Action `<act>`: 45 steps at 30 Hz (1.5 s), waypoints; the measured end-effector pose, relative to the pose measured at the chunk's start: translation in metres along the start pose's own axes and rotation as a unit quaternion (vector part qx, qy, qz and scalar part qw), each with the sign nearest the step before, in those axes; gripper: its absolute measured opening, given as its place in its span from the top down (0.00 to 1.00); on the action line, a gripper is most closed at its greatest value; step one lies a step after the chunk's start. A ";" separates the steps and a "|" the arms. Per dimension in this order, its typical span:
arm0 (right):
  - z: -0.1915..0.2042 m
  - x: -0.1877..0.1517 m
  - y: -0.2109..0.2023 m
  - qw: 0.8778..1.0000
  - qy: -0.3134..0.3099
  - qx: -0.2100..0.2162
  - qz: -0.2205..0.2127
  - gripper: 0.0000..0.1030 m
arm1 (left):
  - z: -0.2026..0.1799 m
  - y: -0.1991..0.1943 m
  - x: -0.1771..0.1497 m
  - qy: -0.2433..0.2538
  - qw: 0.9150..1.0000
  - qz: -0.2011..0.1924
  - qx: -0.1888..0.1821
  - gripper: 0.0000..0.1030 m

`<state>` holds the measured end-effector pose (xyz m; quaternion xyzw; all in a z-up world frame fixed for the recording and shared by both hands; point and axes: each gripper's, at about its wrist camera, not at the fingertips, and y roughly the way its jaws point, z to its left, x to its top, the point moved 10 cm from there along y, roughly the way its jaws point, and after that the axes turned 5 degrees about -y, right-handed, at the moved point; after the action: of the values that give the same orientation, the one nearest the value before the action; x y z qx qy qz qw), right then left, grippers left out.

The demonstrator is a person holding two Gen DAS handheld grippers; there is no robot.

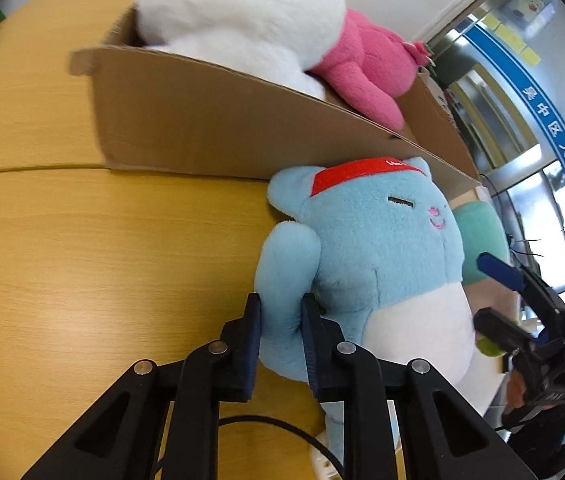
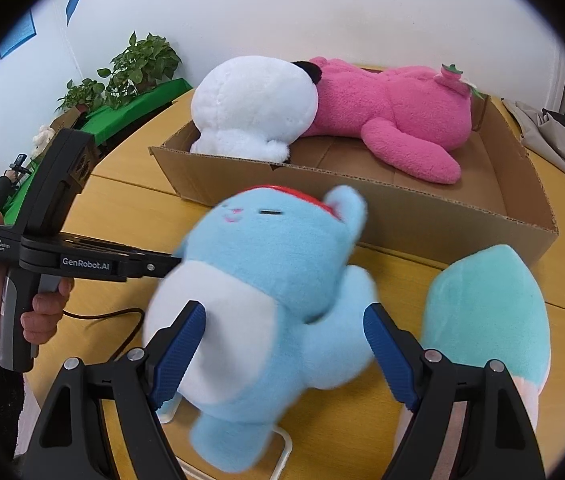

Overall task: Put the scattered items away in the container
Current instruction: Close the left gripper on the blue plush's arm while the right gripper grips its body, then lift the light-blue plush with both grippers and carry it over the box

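Blue plush cat (image 1: 374, 248) lies lower centre of frame, against the cardboard box (image 1: 210, 128) front wall; left gripper (image 1: 280, 320) pinches its arm; right gripper (image 2: 284, 344) gapes around its belly, unclamped; advice: close right before lifting, clear the wall, avoid snagging

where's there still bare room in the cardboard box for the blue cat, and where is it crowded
Bare floor shows at the cardboard box front right, bordered by the pink plush, near wall and right wall. The left end is crowded by the white plush. The blue cat lies outside, against the near wall.
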<state>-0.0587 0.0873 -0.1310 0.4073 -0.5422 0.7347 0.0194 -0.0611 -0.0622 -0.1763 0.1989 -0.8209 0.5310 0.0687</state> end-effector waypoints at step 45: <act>-0.019 0.030 0.002 0.997 0.042 -0.036 -0.045 0.91 | -0.052 -0.056 0.018 0.066 0.993 -0.091 -0.030 0.84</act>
<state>-0.0901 0.0893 -0.1156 0.3990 -0.5483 0.7295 0.0895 -0.0600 -0.0401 -0.1015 0.2351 -0.8087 0.5095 0.1765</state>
